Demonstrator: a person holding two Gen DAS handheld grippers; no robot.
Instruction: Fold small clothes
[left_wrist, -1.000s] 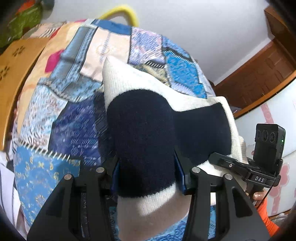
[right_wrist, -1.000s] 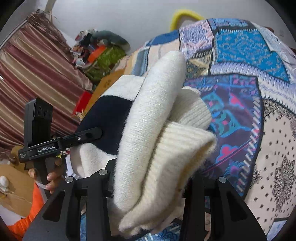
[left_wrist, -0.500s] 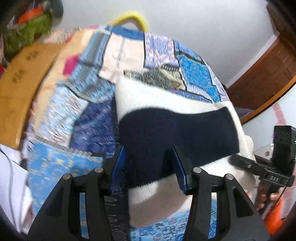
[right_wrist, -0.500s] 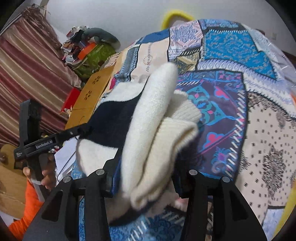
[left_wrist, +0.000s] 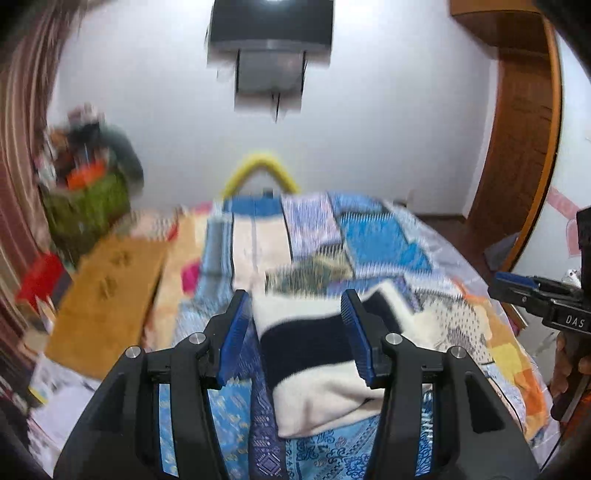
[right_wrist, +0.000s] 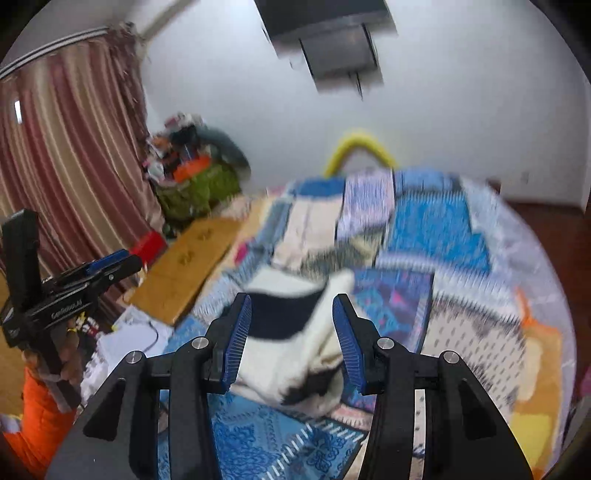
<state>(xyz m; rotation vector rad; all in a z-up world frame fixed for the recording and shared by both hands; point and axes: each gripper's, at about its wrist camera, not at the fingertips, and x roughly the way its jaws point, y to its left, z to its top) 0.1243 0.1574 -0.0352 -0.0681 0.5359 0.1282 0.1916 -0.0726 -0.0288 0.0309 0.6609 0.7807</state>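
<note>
both jaws now stand wide apart and empty; a second ago each clamped the sweater (left_wrist: 314, 354). it lies folded on the bed (left_wrist: 384, 236). left gripper (left_wrist: 293, 332) and right gripper (right_wrist: 291, 326) are above it; fold looks complete.

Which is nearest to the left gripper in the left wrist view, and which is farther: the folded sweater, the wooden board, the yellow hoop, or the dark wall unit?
From the left gripper:
1. Folded sweater, on the quilt just ahead, seen between the open fingers.
2. Wooden board, to the left, beside the bed.
3. Yellow hoop, at the bed's far end.
4. Dark wall unit, high on the far wall.
</note>
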